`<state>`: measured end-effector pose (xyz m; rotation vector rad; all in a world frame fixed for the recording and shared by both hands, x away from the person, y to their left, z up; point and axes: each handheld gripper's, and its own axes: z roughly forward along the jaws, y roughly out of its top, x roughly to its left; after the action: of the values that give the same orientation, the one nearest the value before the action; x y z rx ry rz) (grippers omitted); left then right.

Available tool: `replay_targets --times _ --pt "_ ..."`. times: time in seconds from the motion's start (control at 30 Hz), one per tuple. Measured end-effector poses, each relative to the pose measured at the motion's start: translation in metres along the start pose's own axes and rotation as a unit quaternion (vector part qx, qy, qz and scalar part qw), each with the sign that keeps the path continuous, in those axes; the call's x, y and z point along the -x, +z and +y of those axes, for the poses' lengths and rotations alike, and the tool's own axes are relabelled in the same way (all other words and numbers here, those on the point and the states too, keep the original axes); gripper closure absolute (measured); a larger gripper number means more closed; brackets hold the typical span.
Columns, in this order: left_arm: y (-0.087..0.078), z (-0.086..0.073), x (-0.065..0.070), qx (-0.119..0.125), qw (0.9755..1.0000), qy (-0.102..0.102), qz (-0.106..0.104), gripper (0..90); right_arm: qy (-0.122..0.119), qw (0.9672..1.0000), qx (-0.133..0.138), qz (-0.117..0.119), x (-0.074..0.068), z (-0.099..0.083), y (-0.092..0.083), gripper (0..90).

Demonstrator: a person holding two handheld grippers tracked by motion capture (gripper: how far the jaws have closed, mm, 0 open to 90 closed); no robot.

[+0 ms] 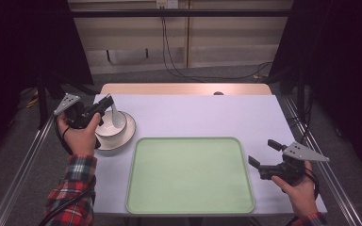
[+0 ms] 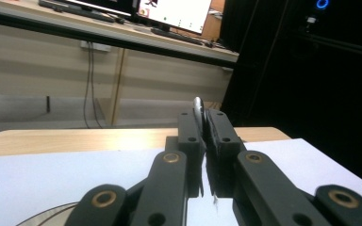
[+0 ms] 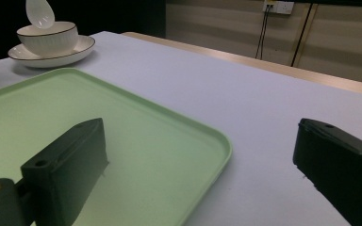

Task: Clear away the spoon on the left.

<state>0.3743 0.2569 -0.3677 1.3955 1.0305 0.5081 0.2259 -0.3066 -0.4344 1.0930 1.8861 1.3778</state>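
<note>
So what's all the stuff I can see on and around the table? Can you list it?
spoon: one, white, held above the bowl by its handle
bowl: one, white with a dark rim line, on the saucer
saucer: one, white, left side of the table
tray: one, pale green, nothing on it, middle front
table: one, white cover, wooden edge at the back
cables: several, black, on the wall and floor behind
left gripper: one, black, shut on the spoon
right gripper: one, black, jaws open, right of the tray
sleeves: two, red plaid
</note>
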Motion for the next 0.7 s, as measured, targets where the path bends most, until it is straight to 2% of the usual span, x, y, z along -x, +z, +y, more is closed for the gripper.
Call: replay_targets --times 0.03,0.07,0.1,0.17,0.27,0.33,0.43,0.5,0.63,0.67,0.7 --pt "-0.001 0.001 0.001 -0.005 0.9999 0.004 -0.011 85.7 0.001 1.0000 0.000 0.000 0.000 0.000 0.000 3.0" --pt "-0.001 0.002 0.004 -0.001 0.9999 0.000 -0.011 85.8 0.001 1.0000 0.000 -0.002 0.000 0.000 0.000 3.0" --pt "-0.002 0.003 0.004 -0.005 0.9999 0.006 -0.012 85.8 0.002 1.0000 0.000 -0.001 0.000 0.000 0.000 3.0" --pt "-0.002 0.003 0.008 -0.004 0.9998 0.001 -0.018 85.8 0.000 1.0000 0.000 -0.001 0.000 0.000 0.000 3.0" --pt "-0.003 0.005 0.011 -0.009 0.9996 0.004 -0.027 85.8 -0.002 1.0000 0.000 -0.001 0.000 0.000 0.000 3.0" --pt "-0.004 0.006 0.015 -0.008 0.9992 0.005 -0.040 85.8 -0.002 1.0000 0.001 -0.002 0.000 0.000 0.001 3.0" --pt "-0.004 0.007 0.019 -0.008 0.9988 0.005 -0.049 85.8 -0.001 1.0000 0.000 -0.001 0.000 0.000 0.000 3.1" --pt "-0.004 0.007 0.020 -0.009 0.9987 0.007 -0.050 85.8 -0.001 1.0000 -0.001 0.000 0.000 0.000 0.000 3.1" --pt "-0.004 0.006 0.025 -0.012 0.9981 0.000 -0.060 85.8 -0.002 1.0000 -0.003 0.001 -0.001 0.000 0.000 3.1" --pt "-0.004 0.005 0.025 -0.017 0.9976 0.003 -0.067 85.8 -0.004 1.0000 -0.002 0.002 -0.001 0.000 0.001 3.1" --pt "-0.004 0.004 0.026 -0.015 0.9974 -0.002 -0.070 85.8 -0.005 1.0000 -0.001 0.004 -0.001 0.000 0.001 3.1"
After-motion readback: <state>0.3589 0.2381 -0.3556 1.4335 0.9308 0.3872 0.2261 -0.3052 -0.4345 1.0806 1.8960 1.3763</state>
